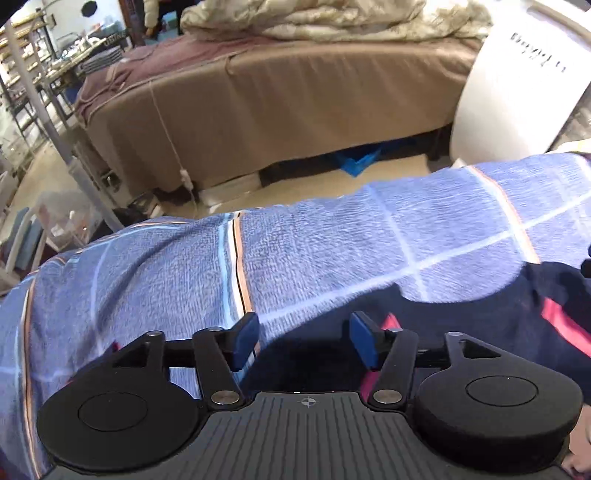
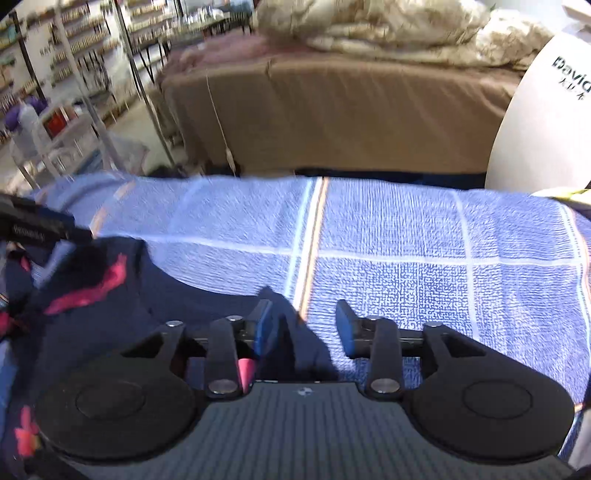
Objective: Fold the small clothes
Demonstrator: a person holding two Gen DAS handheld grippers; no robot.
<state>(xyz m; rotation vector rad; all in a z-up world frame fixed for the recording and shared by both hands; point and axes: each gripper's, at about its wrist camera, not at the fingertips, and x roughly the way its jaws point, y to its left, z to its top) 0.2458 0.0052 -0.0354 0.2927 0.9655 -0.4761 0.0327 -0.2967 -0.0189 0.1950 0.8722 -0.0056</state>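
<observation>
A dark navy garment with pink markings (image 1: pixel 461 314) lies rumpled on a blue checked towel (image 1: pixel 314 251) that covers the work surface. My left gripper (image 1: pixel 304 341) hovers over the garment's edge with its blue pads far apart and nothing pressed between them. In the right wrist view the same garment (image 2: pixel 110 295) spreads to the left. A raised fold of it (image 2: pixel 291 332) stands between the pads of my right gripper (image 2: pixel 304 328), lying against the left pad. The right pad is apart from it, with towel (image 2: pixel 406 258) showing in the gap.
Beyond the towel's far edge stands a bed with a brown cover (image 1: pixel 295 99) and a beige quilt (image 1: pixel 332 18) piled on it. A white round appliance (image 1: pixel 517 92) is at the right. Metal poles and shelves (image 2: pixel 74 55) line the left.
</observation>
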